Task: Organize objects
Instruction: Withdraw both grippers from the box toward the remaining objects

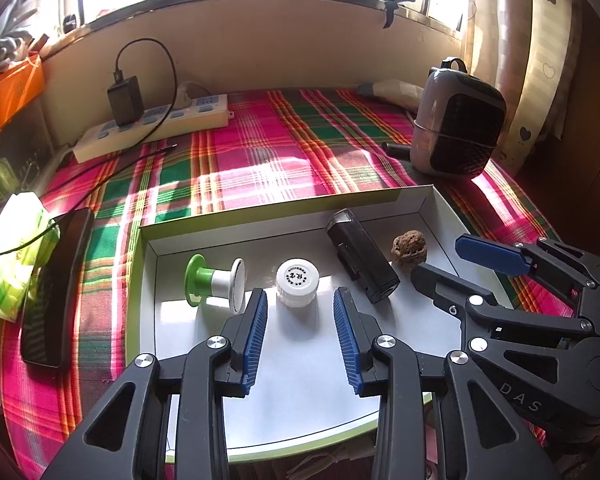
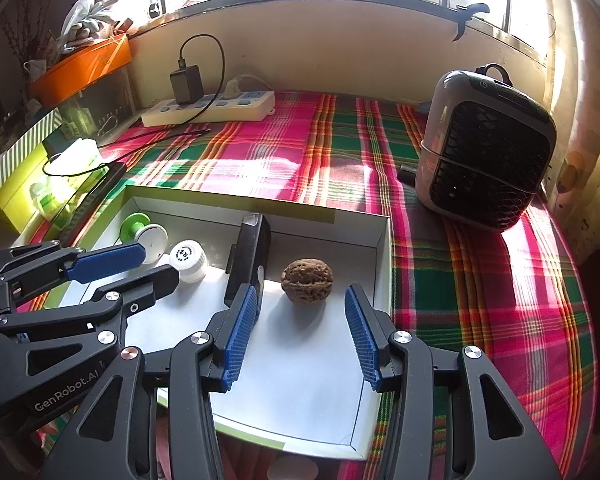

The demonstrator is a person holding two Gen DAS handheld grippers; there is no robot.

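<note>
Your left gripper [image 1: 300,304] has its fingers apart with nothing between the pads; the white bottle [image 1: 297,283] stands upright just beyond the tips, not touched. Your right gripper [image 2: 302,300] is the same: fingers spread, holding nothing, with the walnut [image 2: 307,280] sitting on the box floor just ahead of the gap, clear of both pads. All four task items are inside the shallow white box [image 1: 284,216], which lies on the plaid cloth [image 1: 260,152] covering the table. From left to right in the left wrist view: green-and-white spool [image 1: 214,282] on its side, white bottle, black rectangular device [image 1: 362,258] lying at an angle, walnut near the right wall. In the right wrist view the black device's near end lies just beyond your right gripper's left finger; can't tell if they touch. The left gripper also shows at that view's left edge, over the box's left part, near the spool and bottle. Outside the box: power strip [image 1: 152,128] with a black adapter [image 1: 125,100] plugged in at the back left, small heater [image 2: 486,148] at the back right, black comb-like object [image 1: 54,284] on the cloth left of the box, well apart from everything in it.
</note>
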